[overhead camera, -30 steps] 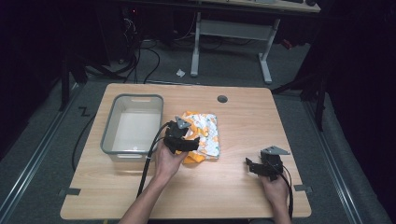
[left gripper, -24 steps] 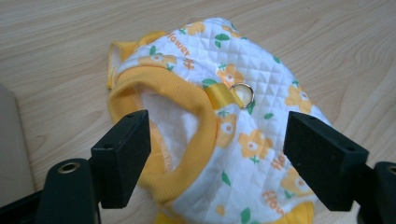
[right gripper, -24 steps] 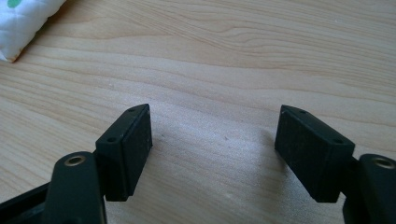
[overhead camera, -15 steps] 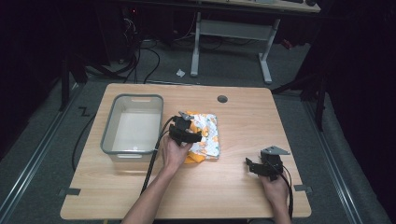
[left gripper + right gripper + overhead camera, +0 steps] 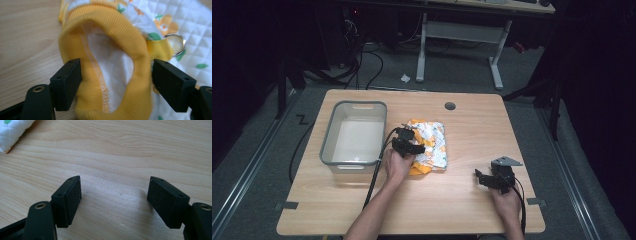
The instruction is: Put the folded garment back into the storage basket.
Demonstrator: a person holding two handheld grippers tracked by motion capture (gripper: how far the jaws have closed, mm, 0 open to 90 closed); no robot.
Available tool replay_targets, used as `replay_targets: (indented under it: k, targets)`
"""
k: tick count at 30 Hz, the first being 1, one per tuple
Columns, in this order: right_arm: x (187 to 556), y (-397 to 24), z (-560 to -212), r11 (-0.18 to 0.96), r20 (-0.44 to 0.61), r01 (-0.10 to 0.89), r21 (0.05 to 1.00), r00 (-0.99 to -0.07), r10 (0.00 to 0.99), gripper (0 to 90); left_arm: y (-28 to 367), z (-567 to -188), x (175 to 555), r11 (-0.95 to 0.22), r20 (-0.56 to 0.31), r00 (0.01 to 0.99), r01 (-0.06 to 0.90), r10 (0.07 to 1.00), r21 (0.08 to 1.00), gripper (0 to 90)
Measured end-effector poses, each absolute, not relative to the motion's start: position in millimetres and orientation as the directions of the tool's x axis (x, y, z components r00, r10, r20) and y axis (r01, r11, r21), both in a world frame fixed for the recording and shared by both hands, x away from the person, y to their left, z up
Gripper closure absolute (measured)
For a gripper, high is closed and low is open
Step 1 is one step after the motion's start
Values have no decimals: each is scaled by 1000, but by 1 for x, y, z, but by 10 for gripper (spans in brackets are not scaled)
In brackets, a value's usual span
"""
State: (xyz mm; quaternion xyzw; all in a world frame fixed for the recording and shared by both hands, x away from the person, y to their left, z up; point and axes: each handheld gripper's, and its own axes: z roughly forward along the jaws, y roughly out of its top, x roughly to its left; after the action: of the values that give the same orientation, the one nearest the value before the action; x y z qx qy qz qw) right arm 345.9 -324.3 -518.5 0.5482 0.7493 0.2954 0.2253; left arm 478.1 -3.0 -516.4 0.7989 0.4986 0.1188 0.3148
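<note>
The quilted yellow-trimmed garment (image 5: 428,146) lies on the desk (image 5: 462,210) just right of the grey bin (image 5: 328,137), whose pale inside holds nothing; the left tool (image 5: 116,75) straddles its ribbed cuff, jaws wide apart, while the right tool (image 5: 113,200) gapes over bare wood

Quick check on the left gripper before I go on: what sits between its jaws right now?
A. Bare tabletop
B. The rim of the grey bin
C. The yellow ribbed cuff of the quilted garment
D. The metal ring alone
C. In the left gripper view the left gripper has its jaws spread to either side of the yellow ribbed cuff, not yet closed on it; the metal ring lies beyond the jaws.
</note>
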Motion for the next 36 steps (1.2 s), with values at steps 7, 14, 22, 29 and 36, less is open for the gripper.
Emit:
replay_targets:
  k: [7, 14, 22, 29, 36]
  targets:
    - [346, -324, -518, 225, -14, 688, 690, -298, 955, 277, -4, -518, 474, -335, -76, 491, 691, 868, 641, 273]
    - [346, -324, -518, 224, -13, 689, 690, -298, 955, 277, -3, -517, 468, -354, -77, 527, 664, 846, 658, 453]
    - [346, -324, -518, 221, -11, 690, 689, -295, 955, 277, -3, -517, 465, -369, -82, 555, 648, 828, 666, 634]
    - [346, -324, -518, 220, -10, 690, 689, -295, 956, 277, -2, -517, 464, -369, -95, 567, 644, 818, 670, 702]
    - [346, -324, -518, 220, -10, 690, 689, -295, 956, 277, -1, -507, 459, -363, -110, 585, 628, 804, 689, 716]
